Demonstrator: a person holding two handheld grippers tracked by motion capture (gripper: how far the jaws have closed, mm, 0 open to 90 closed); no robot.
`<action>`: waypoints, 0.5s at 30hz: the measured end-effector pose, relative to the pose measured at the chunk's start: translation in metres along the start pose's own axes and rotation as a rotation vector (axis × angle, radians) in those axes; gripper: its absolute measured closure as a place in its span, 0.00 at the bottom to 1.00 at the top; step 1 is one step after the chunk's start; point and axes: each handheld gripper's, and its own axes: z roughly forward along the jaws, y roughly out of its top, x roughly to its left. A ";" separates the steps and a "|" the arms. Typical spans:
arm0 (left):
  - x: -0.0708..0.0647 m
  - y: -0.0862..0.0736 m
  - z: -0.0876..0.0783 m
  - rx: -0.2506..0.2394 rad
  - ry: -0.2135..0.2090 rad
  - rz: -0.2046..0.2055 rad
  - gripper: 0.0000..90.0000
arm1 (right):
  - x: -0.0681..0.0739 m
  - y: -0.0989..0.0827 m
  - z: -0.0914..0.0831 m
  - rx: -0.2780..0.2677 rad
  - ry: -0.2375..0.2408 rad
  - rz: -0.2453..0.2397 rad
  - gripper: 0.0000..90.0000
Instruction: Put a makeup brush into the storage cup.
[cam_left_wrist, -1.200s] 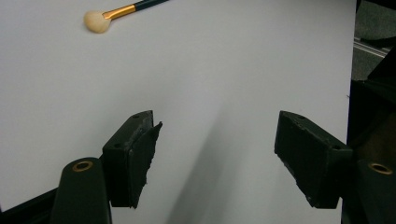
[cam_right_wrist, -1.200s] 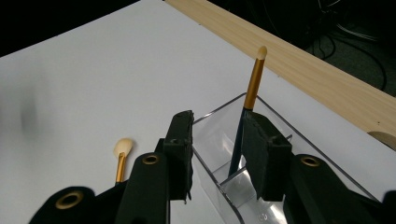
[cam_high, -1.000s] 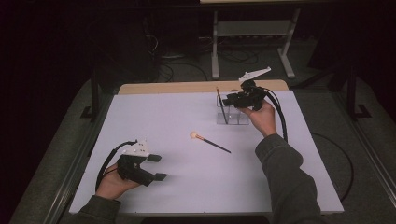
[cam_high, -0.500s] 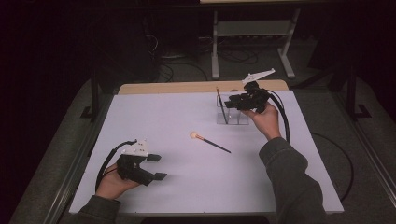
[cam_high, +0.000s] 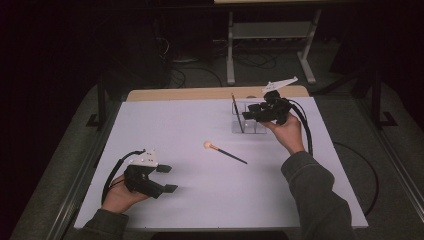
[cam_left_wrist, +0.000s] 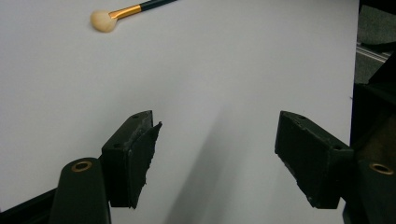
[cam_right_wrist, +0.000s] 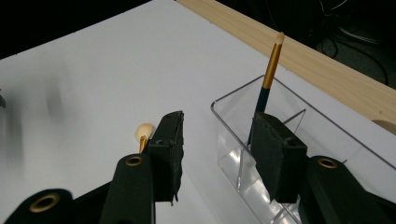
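A: Where does the right gripper (cam_high: 250, 114) sit?

B: At the clear plastic divided organiser box (cam_high: 248, 126) near the table's far edge. Its jaws have just been opening. A slim dark-handled brush with a gold band (cam_right_wrist: 267, 76) stands tilted inside the box, leaning on the wall. In the right gripper view it rises just behind one jaw; nothing is pressed between the pads.

A: And the other brush?

B: The dark-handled makeup brush with a gold ferrule and pale round head (cam_high: 224, 152) lies flat on the white table top (cam_high: 175, 125), mid-table, well apart from both grippers.

A: The left gripper (cam_high: 167, 178)?

B: It rests low near the front left of the table, jaws spread wide with only bare table between them.
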 end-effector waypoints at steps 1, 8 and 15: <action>0.000 0.000 0.000 -0.001 0.001 -0.002 0.31 | 0.000 -0.001 0.000 0.008 0.001 0.007 0.58; 0.000 -0.001 -0.001 -0.001 0.006 -0.003 0.31 | 0.004 -0.009 -0.006 0.017 -0.010 0.004 0.53; 0.000 -0.001 -0.002 -0.006 0.012 -0.005 0.31 | 0.008 -0.015 -0.008 0.027 -0.008 0.003 0.48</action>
